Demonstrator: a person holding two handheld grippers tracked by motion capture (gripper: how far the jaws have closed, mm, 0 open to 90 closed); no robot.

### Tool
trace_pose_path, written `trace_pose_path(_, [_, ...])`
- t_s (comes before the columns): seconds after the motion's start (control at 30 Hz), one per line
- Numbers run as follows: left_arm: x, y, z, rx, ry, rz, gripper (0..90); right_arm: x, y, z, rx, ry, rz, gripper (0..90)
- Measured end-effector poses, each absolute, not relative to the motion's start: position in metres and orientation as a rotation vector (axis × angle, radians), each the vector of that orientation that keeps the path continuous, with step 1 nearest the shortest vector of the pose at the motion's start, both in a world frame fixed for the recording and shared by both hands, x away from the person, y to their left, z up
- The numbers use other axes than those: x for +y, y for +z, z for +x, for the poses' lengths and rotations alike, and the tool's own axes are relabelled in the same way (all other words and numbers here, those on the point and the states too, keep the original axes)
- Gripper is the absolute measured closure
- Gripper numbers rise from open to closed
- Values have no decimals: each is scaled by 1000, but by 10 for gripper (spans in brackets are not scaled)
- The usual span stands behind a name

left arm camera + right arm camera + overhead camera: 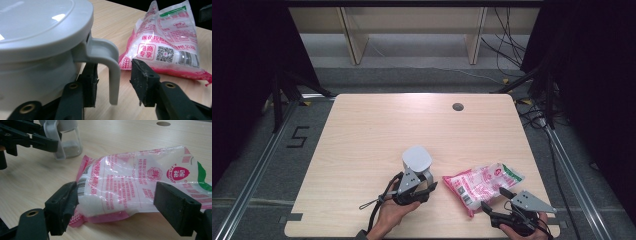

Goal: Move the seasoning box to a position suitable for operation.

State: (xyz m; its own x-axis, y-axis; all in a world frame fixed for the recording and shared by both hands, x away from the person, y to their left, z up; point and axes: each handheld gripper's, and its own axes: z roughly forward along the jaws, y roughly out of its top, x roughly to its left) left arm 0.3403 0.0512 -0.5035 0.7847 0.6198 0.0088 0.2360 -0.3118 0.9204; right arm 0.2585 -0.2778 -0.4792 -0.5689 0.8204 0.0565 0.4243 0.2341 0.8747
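A clear jar with a grey lid (416,159) stands near the table's front middle. Its grey handle (111,72) hangs between the jaws of my left gripper (116,86), with a gap showing to the right pad (143,82), so the jaws are open around it. In the high view the left gripper (424,184) sits just in front of the jar. A pink and white plastic bag (482,183) lies flat to the right. My right gripper (120,205) is open, one jaw at each side of the bag (130,182); it comes in from the front edge (497,199).
A dark round hole (457,106) sits in the wooden table (377,130) at the back right. The jar (70,142) and the left gripper (32,138) show beyond the bag. Wooden shelf legs and cables lie on the floor behind.
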Motion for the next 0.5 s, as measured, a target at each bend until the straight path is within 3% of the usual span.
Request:
trace_pose_path(0.07, [49,-506,344,652,449,1902,651,-277,-479,258,2090,1297,1149,208])
trace_pose_path(0.1, [50,-506,348,622,495,1924,735,-275,-479,256,2093,1287,1182,208])
trace_pose_path(0.2, [49,-507,347,630,446,1904,799,-276,-479,257,2091,1289,1164,208])
trace_pose_path(0.23, [45,-509,339,735,371,1857,801,-275,-479,256,2092,1294,1176,209])
trace_pose_path(0.3, [51,-507,346,628,421,1894,801,-275,-479,257,2095,1291,1175,209])
trace_pose_path(0.5, [69,-500,341,621,432,1978,776,-276,-479,256,2096,1275,1180,209])
